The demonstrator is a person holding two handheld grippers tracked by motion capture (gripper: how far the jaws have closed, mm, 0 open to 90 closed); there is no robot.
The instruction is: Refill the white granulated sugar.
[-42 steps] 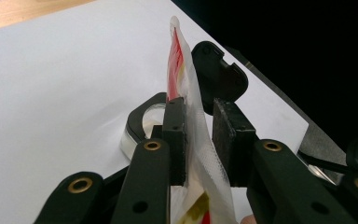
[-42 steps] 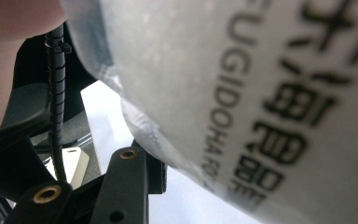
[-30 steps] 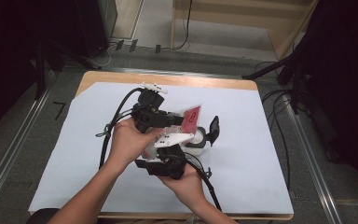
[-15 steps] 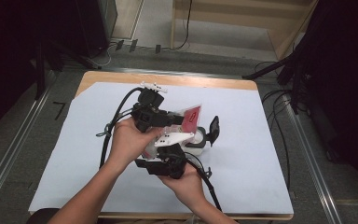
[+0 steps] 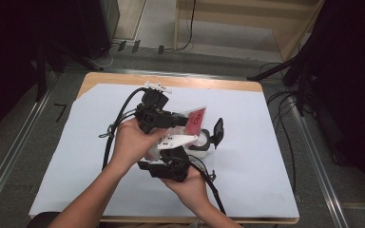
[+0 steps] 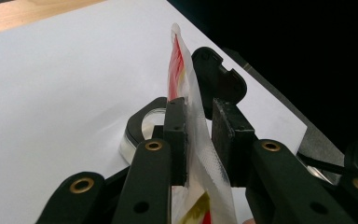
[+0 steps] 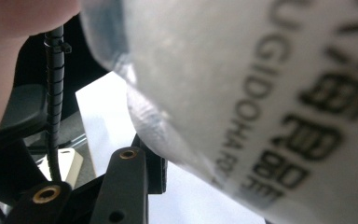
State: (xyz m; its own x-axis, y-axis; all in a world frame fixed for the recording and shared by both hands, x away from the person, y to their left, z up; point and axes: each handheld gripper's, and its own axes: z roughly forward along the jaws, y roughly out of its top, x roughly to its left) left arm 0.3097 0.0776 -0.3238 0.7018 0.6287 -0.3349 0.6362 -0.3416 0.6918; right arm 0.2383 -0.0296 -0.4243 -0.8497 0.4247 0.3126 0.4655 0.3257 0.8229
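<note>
Nothing has shifted: your left gripper (image 6: 199, 135) still pinches the red-and-clear packet (image 6: 192, 121); right gripper's jaws I cannot tell. Keep the packet upright over the glass container (image 6: 142, 133).

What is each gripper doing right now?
Left gripper: fingers closed on the plastic packet.
Right gripper: packet lies close against it; grip cannot be told.

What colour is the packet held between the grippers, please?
Red with yellow and a clear edge, best in the left gripper view: packet.
</note>
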